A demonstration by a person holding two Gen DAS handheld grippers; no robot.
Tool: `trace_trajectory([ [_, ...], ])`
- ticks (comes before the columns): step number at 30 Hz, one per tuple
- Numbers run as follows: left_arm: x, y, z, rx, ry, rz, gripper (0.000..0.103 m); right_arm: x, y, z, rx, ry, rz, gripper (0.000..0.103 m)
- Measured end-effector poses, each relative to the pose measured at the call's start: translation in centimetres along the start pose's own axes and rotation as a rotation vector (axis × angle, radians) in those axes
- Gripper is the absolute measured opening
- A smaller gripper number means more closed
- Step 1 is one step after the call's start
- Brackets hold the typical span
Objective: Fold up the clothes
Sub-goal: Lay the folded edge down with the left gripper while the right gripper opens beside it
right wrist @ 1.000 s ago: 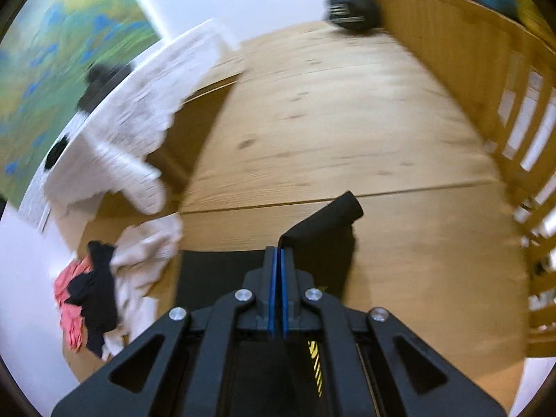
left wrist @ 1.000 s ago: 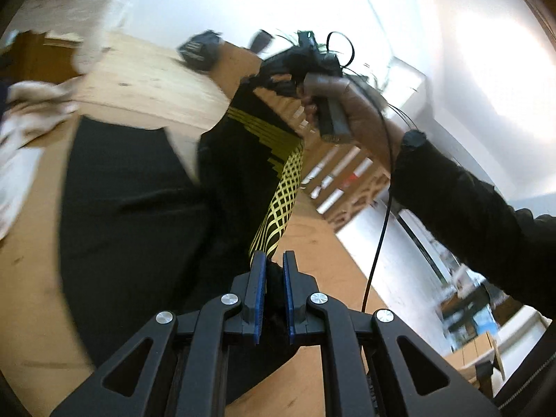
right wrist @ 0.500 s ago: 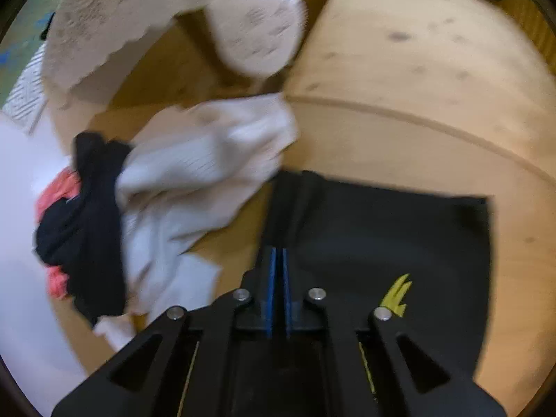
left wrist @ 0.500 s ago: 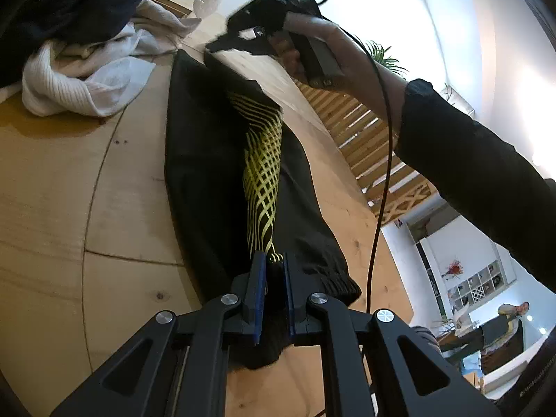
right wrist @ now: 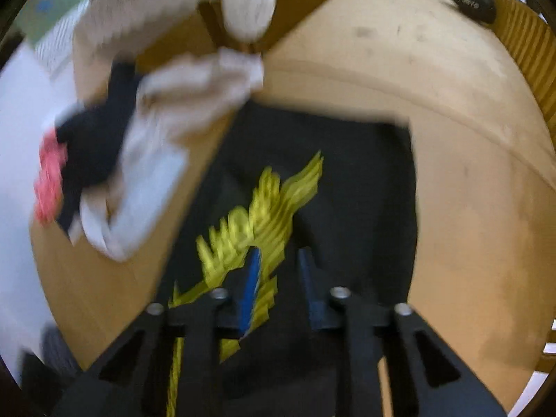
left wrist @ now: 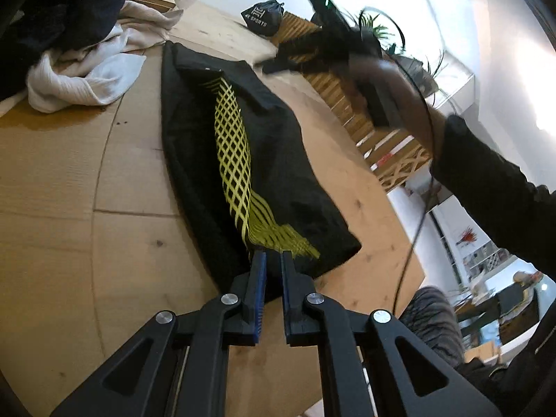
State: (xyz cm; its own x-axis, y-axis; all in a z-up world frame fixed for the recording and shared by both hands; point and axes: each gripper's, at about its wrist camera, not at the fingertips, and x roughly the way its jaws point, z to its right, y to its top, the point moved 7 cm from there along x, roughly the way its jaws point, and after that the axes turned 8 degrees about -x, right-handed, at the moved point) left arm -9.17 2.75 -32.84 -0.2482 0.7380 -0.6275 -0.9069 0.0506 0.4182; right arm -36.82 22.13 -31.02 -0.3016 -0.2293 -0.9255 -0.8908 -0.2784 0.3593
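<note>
Left claw (left wrist: 272, 264) — clamped on the near hem of the black garment (left wrist: 278, 160). Right claw (right wrist: 278, 260) — jaws just opening, apart above the yellow print, nothing pinched. Garment lies lengthwise on the wooden tabletop (left wrist: 62, 173), folded in half, beside the unfolded laundry pile (left wrist: 80, 80). Step judged: fold laid, release under way. Next likely calls for freeing the hem, then regrasping for a crosswise fold.

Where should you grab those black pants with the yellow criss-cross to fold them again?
Probably at the far end of the black pants, by the flat band beside the white sweater, coming down from above. The pants lie flat and lengthwise on the wooden table, and the left gripper already pinches the near end, so lifting the far edge would bring it over.
</note>
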Motion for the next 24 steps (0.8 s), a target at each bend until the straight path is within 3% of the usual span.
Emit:
trace_trajectory([
  [2,0.0,-0.6,-0.2,0.009,0.014,-0.017,0.006,1.8,-2.5,-1.8,-0.039,0.010,-0.030,0.021],
  [5,-0.9,-1.4,0.6,0.026,0.022,-0.041,0.007,4.1,-3.6,-4.1,-0.071,0.016,-0.062,0.021],
  [9,-2.9,1.2,1.4,0.040,0.029,-0.009,0.007,5.1,-4.5,-8.2,-0.226,0.001,-0.071,0.021],
  [11,-3.8,3.9,1.4,0.072,0.045,0.026,0.007,4.6,-5.5,-10.0,-0.338,-0.028,-0.084,0.021],
  [16,-2.0,12.5,0.5,0.168,0.081,0.042,0.007,0.6,-8.6,-9.1,-0.148,0.086,0.012,0.021],
  [20,3.6,19.1,-1.5,0.183,0.082,-0.035,0.007,0.2,-12.6,-11.3,-0.163,0.112,0.004,0.021],
  [24,8.2,22.5,-3.5,0.133,0.089,-0.116,0.007,0.2,-15.2,-14.1,-0.204,0.125,-0.017,0.021],
])
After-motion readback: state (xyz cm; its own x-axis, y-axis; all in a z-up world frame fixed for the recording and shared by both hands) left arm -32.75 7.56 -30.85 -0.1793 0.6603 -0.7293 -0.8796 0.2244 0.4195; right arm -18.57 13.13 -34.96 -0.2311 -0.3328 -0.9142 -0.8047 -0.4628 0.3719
